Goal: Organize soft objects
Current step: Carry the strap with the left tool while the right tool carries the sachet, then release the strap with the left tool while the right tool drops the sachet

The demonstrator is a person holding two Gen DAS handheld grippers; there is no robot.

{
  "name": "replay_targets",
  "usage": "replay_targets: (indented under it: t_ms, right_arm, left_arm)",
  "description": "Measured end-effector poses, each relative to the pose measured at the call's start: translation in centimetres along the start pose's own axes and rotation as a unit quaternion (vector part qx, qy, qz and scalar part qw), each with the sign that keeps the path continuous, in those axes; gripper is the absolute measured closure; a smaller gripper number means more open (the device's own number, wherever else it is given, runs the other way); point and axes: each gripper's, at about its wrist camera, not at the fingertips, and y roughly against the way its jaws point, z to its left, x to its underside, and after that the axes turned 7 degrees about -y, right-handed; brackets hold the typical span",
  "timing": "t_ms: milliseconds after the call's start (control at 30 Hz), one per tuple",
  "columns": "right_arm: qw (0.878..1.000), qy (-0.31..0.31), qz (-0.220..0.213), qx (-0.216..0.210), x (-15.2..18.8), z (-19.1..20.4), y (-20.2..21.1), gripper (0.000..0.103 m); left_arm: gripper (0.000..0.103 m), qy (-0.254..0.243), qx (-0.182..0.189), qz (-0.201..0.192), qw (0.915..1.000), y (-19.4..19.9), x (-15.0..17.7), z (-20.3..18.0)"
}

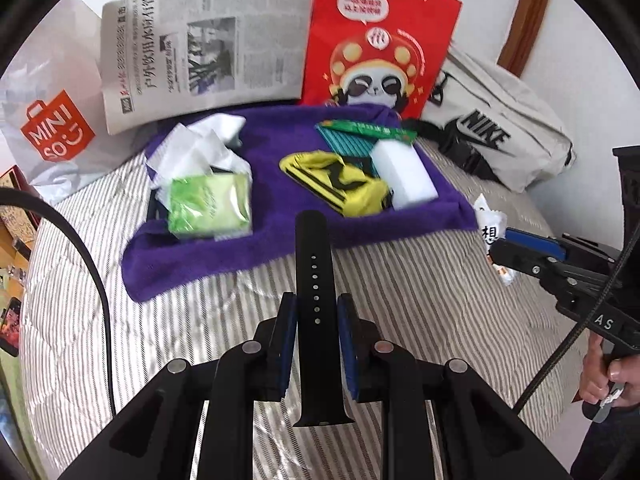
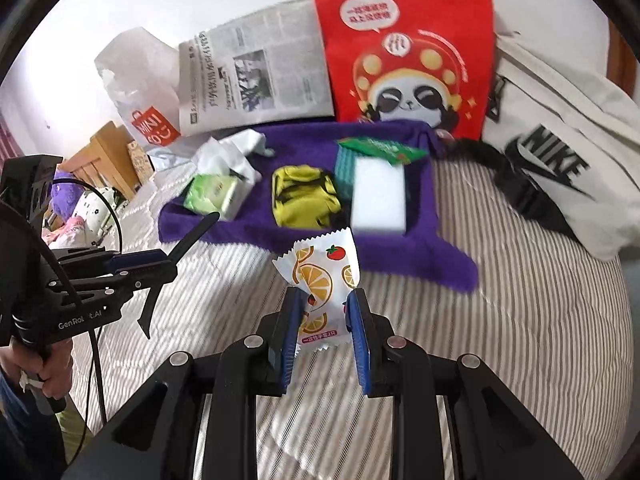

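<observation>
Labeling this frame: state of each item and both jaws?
left gripper: jaws shut on black strap
right gripper: jaws shut on fruit-print packet
purple towel: spread flat on bed
white sponge: lying on towel
yellow pouch: on towel
red bag: upright

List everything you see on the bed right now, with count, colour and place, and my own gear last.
towel: one, purple, spread on striped bed
tissue pack: one, green, towel's left
pouch: one, yellow-black, towel's middle
sponge: one, white, towel's right
newspaper: one, grey, propped behind
paper bag: one, red, propped behind
cloth bag: one, off-white, far right
watch strap: one, black, in left tongs
snack packet: one, white with fruit print, in right tongs
</observation>
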Motion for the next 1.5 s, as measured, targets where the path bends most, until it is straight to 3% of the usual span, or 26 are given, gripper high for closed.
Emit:
replay_targets:
  t_ms: [433,900,1500]
  right_arm:
    - [1.0,0.008,-0.002,-0.01,-5.1,1.7,-3.0,0.078]
    - [1.0,0.015,0.017,0.001,-10.0,1.2,-8.1,0.078]
    - [0.996,0.052,0.073,-0.011,-10.9,1.6,-14.2,0.077]
  left_arm:
    - [0.083,0.02,0.007,-0.013,0.9997,-0.4,-3.9,3.4]
    - [0.083,0.032,0.023,-0.01,0.9992,-4.3,-8.8,6.3]
    - [0.083,0.028,0.034,0.03,0.9986,-11.9,-12.0,8.0]
